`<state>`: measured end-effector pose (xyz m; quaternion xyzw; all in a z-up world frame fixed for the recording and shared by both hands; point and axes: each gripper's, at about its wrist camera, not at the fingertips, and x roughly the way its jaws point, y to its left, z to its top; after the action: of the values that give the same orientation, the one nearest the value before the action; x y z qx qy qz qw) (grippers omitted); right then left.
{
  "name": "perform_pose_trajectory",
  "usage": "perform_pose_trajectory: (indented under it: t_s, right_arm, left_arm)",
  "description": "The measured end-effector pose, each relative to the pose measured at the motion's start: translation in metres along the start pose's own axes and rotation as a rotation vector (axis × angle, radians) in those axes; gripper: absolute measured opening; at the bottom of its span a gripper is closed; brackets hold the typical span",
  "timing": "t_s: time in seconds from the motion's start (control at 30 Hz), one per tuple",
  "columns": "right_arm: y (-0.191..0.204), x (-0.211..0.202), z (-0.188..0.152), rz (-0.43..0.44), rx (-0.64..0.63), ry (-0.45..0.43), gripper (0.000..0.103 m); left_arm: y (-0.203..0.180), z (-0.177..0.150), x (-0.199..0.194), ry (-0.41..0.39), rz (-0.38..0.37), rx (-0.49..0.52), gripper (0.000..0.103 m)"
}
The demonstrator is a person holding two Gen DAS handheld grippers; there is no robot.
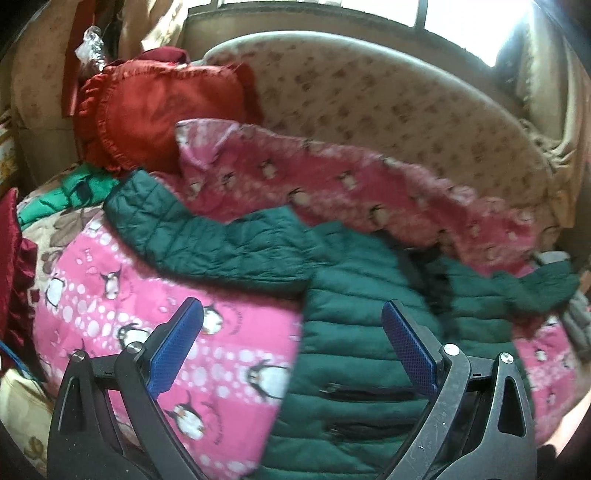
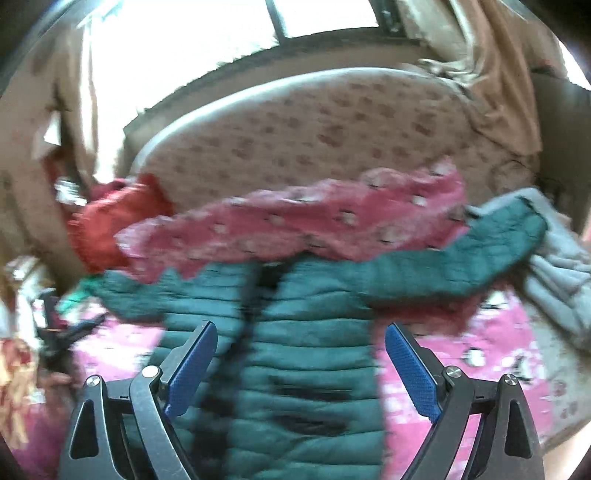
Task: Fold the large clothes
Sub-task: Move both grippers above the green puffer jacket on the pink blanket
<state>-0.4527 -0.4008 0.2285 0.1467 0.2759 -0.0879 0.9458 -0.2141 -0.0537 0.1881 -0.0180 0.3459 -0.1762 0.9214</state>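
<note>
A dark green quilted jacket (image 1: pixel 343 332) lies spread front-up on a pink penguin-print blanket (image 1: pixel 110 295), with one sleeve (image 1: pixel 207 240) stretched to the left and the other (image 1: pixel 535 284) to the right. My left gripper (image 1: pixel 291 314) is open and empty above the jacket's left edge. In the right wrist view the jacket (image 2: pixel 306 354) lies straight ahead, its zip line running up the middle. My right gripper (image 2: pixel 301 339) is open and empty above the jacket's lower body. This view is blurred.
A red frilled cushion (image 1: pixel 155 110) sits at the back left. A folded ridge of the pink blanket (image 1: pixel 351 192) lies behind the jacket. A beige patterned headboard (image 1: pixel 388 103) and a bright window (image 1: pixel 461 18) stand behind. Grey cloth (image 2: pixel 561 277) lies at the right.
</note>
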Motion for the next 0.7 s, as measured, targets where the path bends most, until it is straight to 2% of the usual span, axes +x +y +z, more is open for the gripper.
perform_pose_trajectory:
  t_s: [0.03, 0.07, 0.1, 0.2, 0.27, 0.4, 0.53, 0.7]
  right_arm:
    - [0.01, 0.0, 0.003, 0.034, -0.002, -0.012, 0.091]
    - [0.02, 0.001, 0.005, 0.052, -0.012, -0.027, 0.091]
    - [0.026, 0.002, 0.008, 0.048, -0.027, -0.035, 0.091]
    - [0.053, 0.02, 0.013, -0.061, -0.073, -0.075, 0.091]
    - [0.059, 0.035, 0.013, -0.063, -0.085, -0.093, 0.091]
    - [0.053, 0.078, 0.019, -0.078, -0.017, -0.036, 0.091]
    - [0.039, 0.116, 0.01, -0.177, 0.032, -0.003, 0.091]
    - [0.032, 0.161, -0.002, -0.26, 0.039, 0.064, 0.091]
  left_arm:
    - [-0.006, 0.0, -0.004, -0.002, -0.01, 0.003, 0.098]
    - [0.006, -0.001, -0.008, -0.009, -0.023, -0.003, 0.098]
    - [-0.001, -0.003, -0.012, -0.01, -0.032, 0.009, 0.098]
    - [-0.014, -0.006, -0.017, -0.014, -0.031, 0.036, 0.098]
    - [-0.022, -0.009, -0.015, -0.01, -0.046, 0.045, 0.098]
    - [-0.027, -0.009, 0.002, 0.004, -0.083, 0.022, 0.098]
    - [-0.034, -0.016, 0.029, 0.047, -0.112, 0.018, 0.098]
    - [-0.044, -0.024, 0.061, 0.09, -0.099, 0.031, 0.098]
